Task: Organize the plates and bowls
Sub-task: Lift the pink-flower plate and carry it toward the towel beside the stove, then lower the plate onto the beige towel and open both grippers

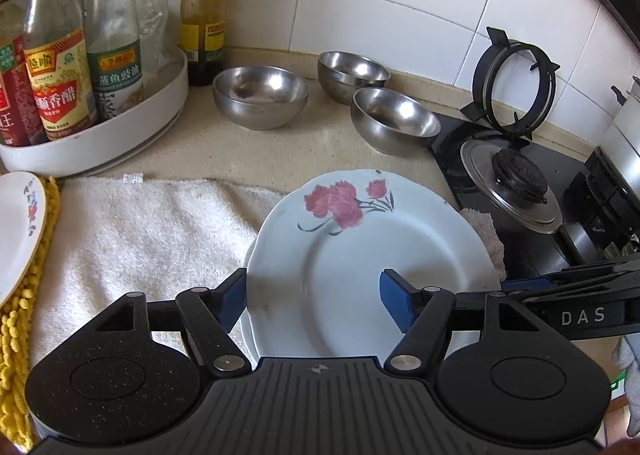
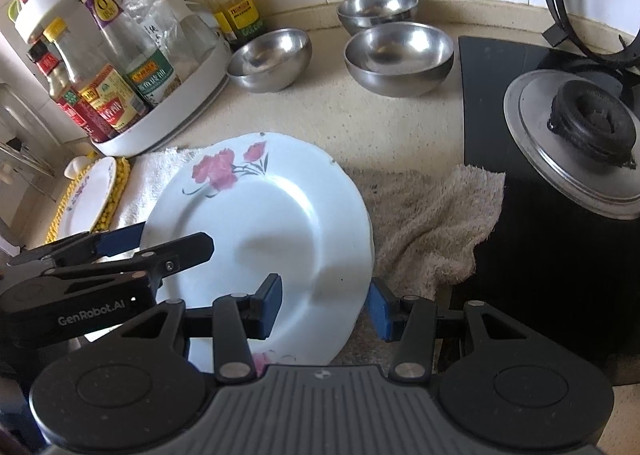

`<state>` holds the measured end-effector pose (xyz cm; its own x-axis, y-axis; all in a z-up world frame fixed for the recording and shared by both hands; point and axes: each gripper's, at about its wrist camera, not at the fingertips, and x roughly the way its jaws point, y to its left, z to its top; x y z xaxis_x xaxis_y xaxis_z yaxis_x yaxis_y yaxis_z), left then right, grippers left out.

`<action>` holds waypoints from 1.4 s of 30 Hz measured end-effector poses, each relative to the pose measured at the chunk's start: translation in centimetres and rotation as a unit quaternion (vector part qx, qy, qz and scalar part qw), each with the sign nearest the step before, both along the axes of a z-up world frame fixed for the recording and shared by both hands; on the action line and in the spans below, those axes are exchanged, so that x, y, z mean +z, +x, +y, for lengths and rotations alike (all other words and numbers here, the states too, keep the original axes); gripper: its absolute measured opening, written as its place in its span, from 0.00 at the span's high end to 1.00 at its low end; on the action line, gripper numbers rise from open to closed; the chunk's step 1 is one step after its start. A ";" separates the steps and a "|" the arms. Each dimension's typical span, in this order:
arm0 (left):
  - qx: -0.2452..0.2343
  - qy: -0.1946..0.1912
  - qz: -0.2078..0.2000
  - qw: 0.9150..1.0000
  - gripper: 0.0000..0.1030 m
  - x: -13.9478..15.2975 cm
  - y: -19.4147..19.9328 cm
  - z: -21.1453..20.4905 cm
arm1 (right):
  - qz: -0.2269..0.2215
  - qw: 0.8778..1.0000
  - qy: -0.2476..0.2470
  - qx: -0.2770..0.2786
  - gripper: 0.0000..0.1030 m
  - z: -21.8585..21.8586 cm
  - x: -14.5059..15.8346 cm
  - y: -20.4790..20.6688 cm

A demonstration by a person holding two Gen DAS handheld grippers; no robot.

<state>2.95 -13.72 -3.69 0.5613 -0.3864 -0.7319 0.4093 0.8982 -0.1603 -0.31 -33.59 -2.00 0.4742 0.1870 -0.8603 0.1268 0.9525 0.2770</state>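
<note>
Now the left gripper point(image 1: 314, 297) and right gripper point(image 2: 324, 305), both open, straddle opposite rims of the flowered plate point(image 1: 360, 255).

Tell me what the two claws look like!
Both claws are black with blue pads on their fingertips. The left claw has thin black link bars with silver pins, two round black discs and a ribbed grey middle. The right claw is built the same way. White letters on the sides read "GenRobot.AI" on the left one and "DAS" on the right one. No cables or sleeves show.
</note>
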 end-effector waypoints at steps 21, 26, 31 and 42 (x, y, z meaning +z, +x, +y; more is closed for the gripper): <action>0.004 0.007 0.022 1.000 0.28 -1.7 1.7 -0.3 | 0.008 0.999 -0.038 0.005 0.32 0.5 -1.1 1.8; 0.006 0.005 0.018 1.000 0.28 -1.6 1.9 -0.3 | -0.015 0.999 -0.039 0.020 0.32 1.0 -0.4 2.0; 0.011 0.008 0.017 1.000 0.28 -1.7 1.8 0.0 | -0.010 0.999 -0.035 0.015 0.32 0.9 -0.6 2.1; 0.031 0.059 -0.038 0.997 0.30 -0.7 1.3 0.2 | -0.024 0.999 -0.028 0.036 0.32 1.3 -0.2 2.3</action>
